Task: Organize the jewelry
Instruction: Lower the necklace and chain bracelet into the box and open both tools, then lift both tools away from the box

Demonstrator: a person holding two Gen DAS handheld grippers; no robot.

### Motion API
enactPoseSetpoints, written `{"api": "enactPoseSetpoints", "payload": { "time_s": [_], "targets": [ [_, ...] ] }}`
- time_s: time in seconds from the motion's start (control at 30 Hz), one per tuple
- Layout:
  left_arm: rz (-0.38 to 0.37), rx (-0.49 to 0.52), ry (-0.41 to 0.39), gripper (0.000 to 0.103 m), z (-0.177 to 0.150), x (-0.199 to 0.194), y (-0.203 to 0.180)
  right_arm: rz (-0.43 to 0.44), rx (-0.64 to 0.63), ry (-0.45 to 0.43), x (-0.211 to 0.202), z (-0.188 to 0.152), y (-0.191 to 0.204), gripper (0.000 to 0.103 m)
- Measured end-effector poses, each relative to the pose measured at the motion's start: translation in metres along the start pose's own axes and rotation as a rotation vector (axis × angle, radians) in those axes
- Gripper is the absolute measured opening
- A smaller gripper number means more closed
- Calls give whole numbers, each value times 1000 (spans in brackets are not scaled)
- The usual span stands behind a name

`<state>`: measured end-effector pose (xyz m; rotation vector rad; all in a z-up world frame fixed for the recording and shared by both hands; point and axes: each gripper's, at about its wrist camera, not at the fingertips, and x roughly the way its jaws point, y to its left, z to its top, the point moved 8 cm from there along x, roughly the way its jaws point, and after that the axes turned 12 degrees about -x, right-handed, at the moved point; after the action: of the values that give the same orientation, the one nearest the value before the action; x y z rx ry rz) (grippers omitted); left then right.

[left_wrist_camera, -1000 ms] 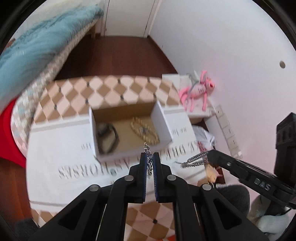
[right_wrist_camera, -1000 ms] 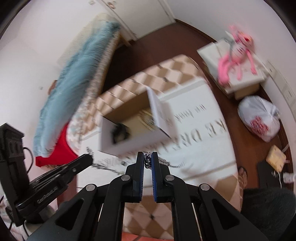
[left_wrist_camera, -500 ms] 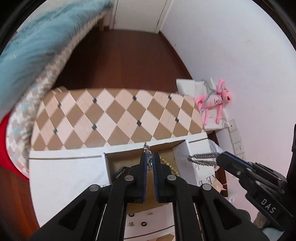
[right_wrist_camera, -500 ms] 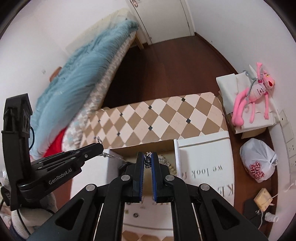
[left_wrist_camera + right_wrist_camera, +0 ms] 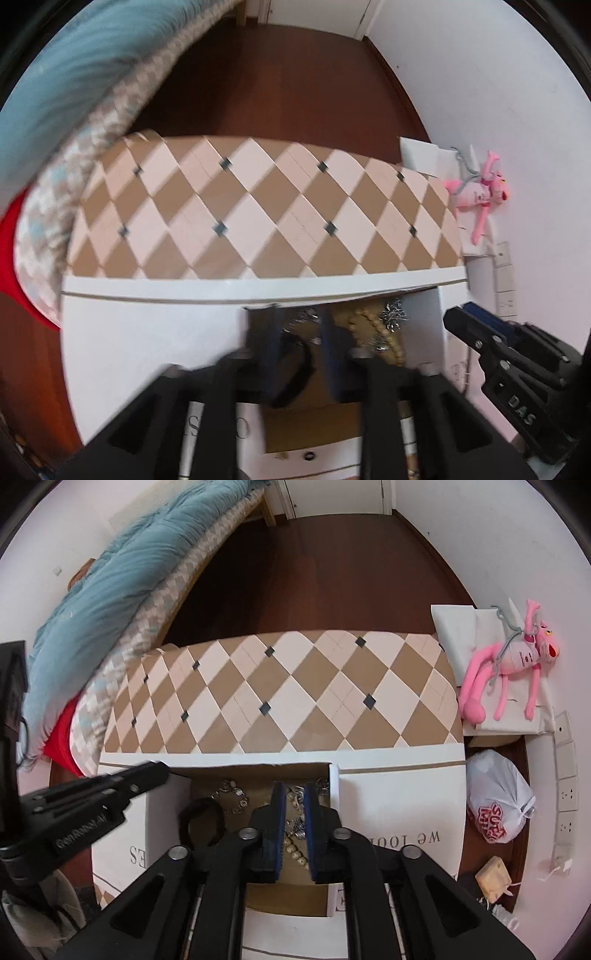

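Note:
A white cardboard box (image 5: 334, 775) with a brown floor sits on the white printed cloth; it also shows in the left wrist view (image 5: 439, 325). Inside lie a silver chain (image 5: 232, 792), a beaded gold bracelet (image 5: 373, 332) and a black band (image 5: 201, 819). The chain also shows in the left wrist view (image 5: 393, 314). My left gripper (image 5: 297, 332) is open above the box, nothing between its fingers. My right gripper (image 5: 293, 810) is open above the box, with the chain lying below it. Each gripper shows in the other's view: the left (image 5: 147, 773) and the right (image 5: 465, 321).
A checkered tan and white tabletop (image 5: 295, 694) lies beyond the box. A bed with a blue blanket (image 5: 110, 590) is at left. A pink plush toy (image 5: 509, 664) on white boxes and a white plastic bag (image 5: 498, 797) stand at right by the wall.
Both grippers have opened and let go of the silver chain, which now lies in the box. Both have dropped lower over the box.

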<state>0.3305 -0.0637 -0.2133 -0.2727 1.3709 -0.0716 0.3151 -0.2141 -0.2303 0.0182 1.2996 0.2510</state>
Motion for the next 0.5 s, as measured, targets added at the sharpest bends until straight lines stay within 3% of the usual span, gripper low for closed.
{"api": "enactPoseSetpoints", "payload": {
  "time_s": [0.03, 0.07, 0.17, 0.23, 0.3, 0.5],
  "targets": [
    [14, 4, -17, 70, 1, -3, 2, 3, 1, -4, -1, 0, 0, 37],
    [43, 7, -48, 77, 3, -7, 6, -11, 0, -12, -4, -1, -1, 51],
    [138, 9, -117, 87, 2, -16, 22, -60, -25, -33, -14, -4, -1, 54],
    [142, -21, -130, 101, -6, -19, 33, -89, -40, -37, -17, -9, 1, 57],
    [169, -38, -134, 101, -19, -18, 45, -137, -61, -39, -19, -20, 3, 81],
    [199, -50, -106, 101, -56, -4, 60, -221, -70, -37, -17, -54, 5, 101]
  ]
}}
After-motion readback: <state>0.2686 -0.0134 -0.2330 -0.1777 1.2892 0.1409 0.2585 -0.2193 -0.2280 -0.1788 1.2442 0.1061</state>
